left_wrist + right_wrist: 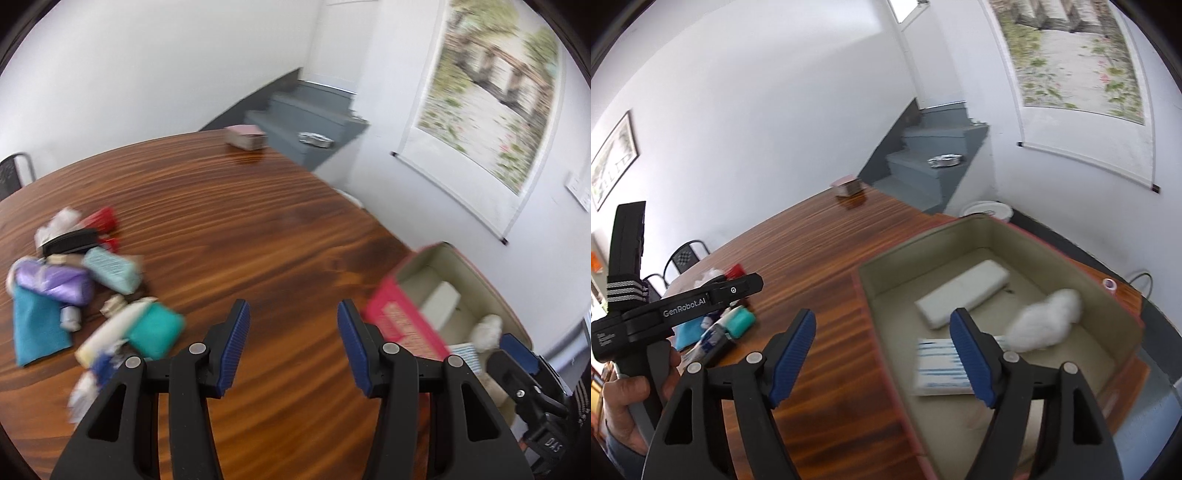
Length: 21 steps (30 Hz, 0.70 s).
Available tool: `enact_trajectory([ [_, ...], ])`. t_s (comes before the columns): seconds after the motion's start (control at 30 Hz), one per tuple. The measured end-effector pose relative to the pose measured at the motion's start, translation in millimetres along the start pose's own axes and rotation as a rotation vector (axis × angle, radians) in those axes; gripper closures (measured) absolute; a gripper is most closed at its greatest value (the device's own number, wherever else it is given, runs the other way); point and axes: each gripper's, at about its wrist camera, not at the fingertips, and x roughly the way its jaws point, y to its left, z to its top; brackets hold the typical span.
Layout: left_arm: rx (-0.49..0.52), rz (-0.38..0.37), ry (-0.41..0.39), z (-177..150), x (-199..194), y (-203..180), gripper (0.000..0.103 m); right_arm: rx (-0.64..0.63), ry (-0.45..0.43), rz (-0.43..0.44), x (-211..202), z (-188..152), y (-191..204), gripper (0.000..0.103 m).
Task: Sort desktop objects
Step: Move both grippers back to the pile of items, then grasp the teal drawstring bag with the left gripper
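Both tongs gape wide and carry nothing above the wooden table [266, 206].

The left gripper [293, 343] hangs over bare wood between the heap of small objects [88, 288] on its left and the pink-sided box [402, 325] on its right. The right gripper [882, 354] hovers at the near wall of that box [982, 229], which holds a white oblong block [964, 295], a fluffy white wad [1049, 321] and a blue-striped packet [938, 365]. The left hand [624, 402] grips its tool's handle.

Motion blur smears the pile of small items [92, 295] beyond telling apart.
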Motion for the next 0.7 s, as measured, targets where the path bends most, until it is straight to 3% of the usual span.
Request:
enact_trajectory([
  [0.27,-0.108,0.152,-0.008,-10,-17,88,0.05,-0.052,0.061,0.087,28,-6,47,0.023],
  [0.7,-0.248,0.307,-0.021,-24,-38,199,0.05,-0.164,0.172,0.209,72,-25,131,0.023],
])
